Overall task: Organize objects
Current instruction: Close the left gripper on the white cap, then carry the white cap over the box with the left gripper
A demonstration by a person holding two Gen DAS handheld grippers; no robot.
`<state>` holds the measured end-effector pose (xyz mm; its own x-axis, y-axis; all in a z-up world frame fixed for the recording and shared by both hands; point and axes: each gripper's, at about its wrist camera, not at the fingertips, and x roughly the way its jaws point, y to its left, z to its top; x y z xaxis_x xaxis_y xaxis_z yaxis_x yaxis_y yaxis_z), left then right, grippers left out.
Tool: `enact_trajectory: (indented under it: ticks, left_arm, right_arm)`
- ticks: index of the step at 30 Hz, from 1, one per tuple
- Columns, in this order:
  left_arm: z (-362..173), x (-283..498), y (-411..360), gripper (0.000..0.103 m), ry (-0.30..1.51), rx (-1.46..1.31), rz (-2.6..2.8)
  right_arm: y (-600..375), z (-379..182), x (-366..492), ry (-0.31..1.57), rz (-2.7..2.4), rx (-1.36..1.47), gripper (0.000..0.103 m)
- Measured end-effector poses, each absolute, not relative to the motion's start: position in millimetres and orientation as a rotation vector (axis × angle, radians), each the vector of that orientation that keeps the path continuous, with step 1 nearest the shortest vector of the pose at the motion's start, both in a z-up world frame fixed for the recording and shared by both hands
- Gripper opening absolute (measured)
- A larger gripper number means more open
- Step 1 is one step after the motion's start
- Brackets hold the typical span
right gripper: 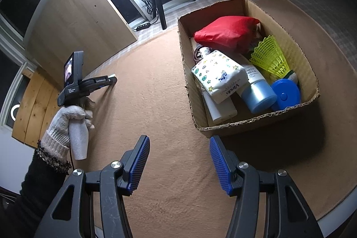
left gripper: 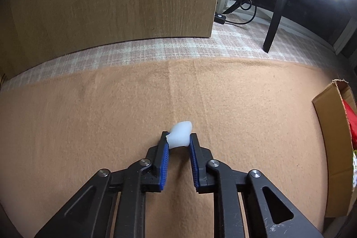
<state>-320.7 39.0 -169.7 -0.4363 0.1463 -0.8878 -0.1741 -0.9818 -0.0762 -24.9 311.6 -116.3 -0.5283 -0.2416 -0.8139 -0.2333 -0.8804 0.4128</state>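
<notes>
A: What is held at this moment?

B: A small white lump (left gripper: 179, 135) is pinched between the blue pads (left gripper: 164, 152) of the left gripper (left gripper: 178, 142), low in the middle of the left wrist view. The jaws are nearly closed on it, and only its near part is caught at the very tips. It seems soft and squashy, though what it is cannot be told.

A: And the other gripper?

B: The right gripper (right gripper: 179, 152) is held partly open over the brown cloth (right gripper: 156, 93), with nothing between its pads.

A: Where is the lump to be taken?

B: Probably to the box (right gripper: 223, 125), seen at the upper right of the right wrist view and at the right edge of the left one. It is already crowded: a red pouch (right gripper: 225, 31), a tissue pack (right gripper: 217, 75), a tube (right gripper: 257, 92), a blue lid (right gripper: 285, 94) and a yellow shuttlecock (right gripper: 271, 58) lie inside.

A: How should the step be done well?

B: The squeeze should be kept steady, since a tip grip on a soft thing is easily lost. The lump should be lifted clear of the cloth, carried above the box wall, and released over a gap, not onto the shuttlecock.
</notes>
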Motion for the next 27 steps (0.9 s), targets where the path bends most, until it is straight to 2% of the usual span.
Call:
enact_trajectory:
  ticks: [4,14,27]
  left_arm:
    - [-169,-311,37,0.012,0.027,-1.549,2.488]
    - [-142,-260,66,0.012,0.037,-1.456,2.409]
    - [-96,-166,185,0.012,0.171,-1.261,2.233]
  right_arm:
    - [311,-116,-23,-0.767,-2.632,1.52,0.052]
    - [316,-111,-11,-0.734,-2.647,1.488,0.052]
    - [348,-97,25,-0.697,-2.748,1.458,0.052]
